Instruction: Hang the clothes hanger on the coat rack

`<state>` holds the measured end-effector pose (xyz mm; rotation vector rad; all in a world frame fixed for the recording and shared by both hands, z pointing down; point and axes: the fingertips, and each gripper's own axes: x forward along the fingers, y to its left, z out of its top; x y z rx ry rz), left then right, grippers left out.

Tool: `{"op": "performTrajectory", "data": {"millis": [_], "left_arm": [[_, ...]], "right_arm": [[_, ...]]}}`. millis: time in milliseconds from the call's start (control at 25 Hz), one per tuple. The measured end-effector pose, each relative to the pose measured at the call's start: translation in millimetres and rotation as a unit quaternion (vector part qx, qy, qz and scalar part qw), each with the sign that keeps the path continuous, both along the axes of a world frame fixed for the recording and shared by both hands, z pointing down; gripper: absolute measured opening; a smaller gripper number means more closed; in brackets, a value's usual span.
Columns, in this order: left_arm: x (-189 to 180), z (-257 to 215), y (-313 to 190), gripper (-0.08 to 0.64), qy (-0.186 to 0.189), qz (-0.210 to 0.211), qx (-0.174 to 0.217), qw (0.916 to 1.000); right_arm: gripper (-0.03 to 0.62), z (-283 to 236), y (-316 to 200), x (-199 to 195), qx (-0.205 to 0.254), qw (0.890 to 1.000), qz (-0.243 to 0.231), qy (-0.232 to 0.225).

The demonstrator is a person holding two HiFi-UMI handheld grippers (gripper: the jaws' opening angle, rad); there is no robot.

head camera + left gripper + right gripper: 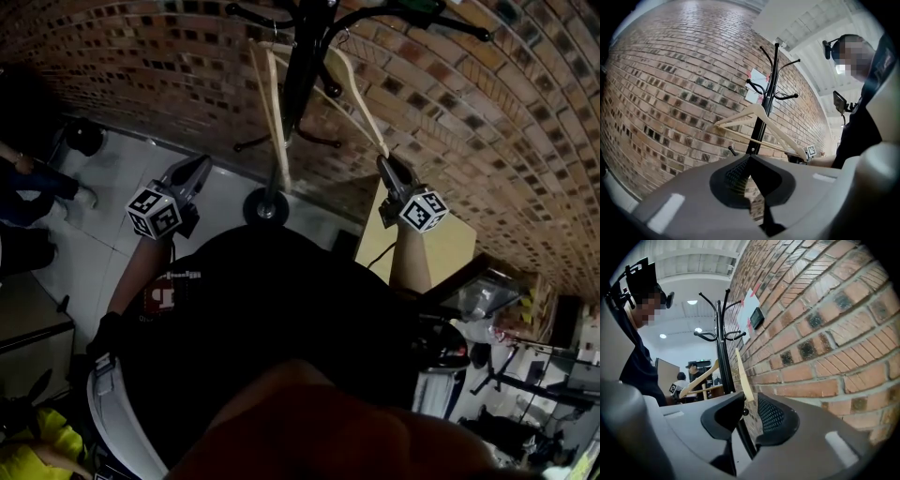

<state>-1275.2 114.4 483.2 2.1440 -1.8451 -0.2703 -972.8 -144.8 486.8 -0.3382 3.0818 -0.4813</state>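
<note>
Right gripper (749,405): fingers (776,417) are released and stand apart, with the hanger's (743,376) pale tip between them, unpinched. Left gripper (750,160) is clenched on nothing, off to the side. The hanger looks hooked on the rack (723,348) and dangles close against the pole. It's probably light, stiff wood, smooth and apt to swing, so an arm end or shoulder is the place to hold. The brick wall (825,333) sits just behind, and the prongs (705,336) crowd the hook.
</note>
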Motion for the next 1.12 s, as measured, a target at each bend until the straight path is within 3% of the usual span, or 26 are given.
{"op": "performTrajectory", "data": {"millis": [240,440,600,760,1120], "left_arm": [[5,14,-6,-0.008,0.009,0.007,-0.009,0.9999],[14,24,-18,-0.008,0.014,0.020,-0.016,0.9996],[29,33,-32,-0.008,0.015,0.041,-0.023,0.9988],[42,40,-41,-0.008,0.017,0.057,-0.026,0.9979],[57,42,-45,-0.008,0.009,0.073,-0.029,0.9969]], "right_arm": [[0.112,70,13,23,-0.077,0.994,0.048,0.057],[0.109,120,87,-3,-0.136,0.987,-0.019,0.086],[0.081,109,113,-39,-0.117,0.987,-0.066,0.082],[0.015,89,105,-62,-0.090,0.989,-0.071,0.093],[0.012,74,102,-70,-0.105,0.988,-0.081,0.077]]}}
